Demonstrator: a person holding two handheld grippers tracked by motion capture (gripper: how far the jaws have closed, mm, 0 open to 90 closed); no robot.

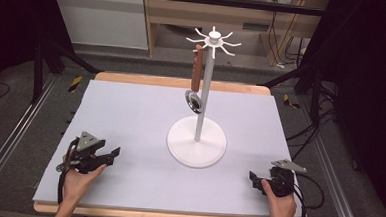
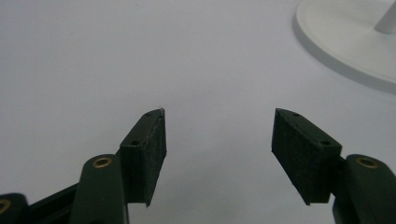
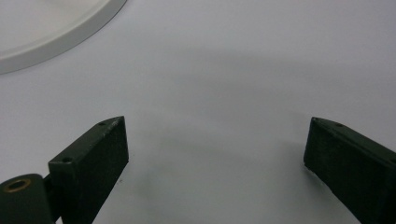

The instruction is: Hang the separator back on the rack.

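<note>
Tools sit low near my edge of the desk [image 1: 130, 115]; my left tool [image 1: 109, 156] gapes with nothing between its jaws; my right tool [image 1: 254, 178] spreads wider, also empty; between them the white stand [image 1: 197, 141] carries a brown-handled ladle [image 1: 196, 83] on a hook

White stand [image 1: 197, 141] on grey-topped table [image 1: 130, 115].

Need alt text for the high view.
A white hook stand stands mid-table on a grey mat, a brown-handled utensil hanging from one hook. Open left tongs and right tongs rest near the front corners.
</note>
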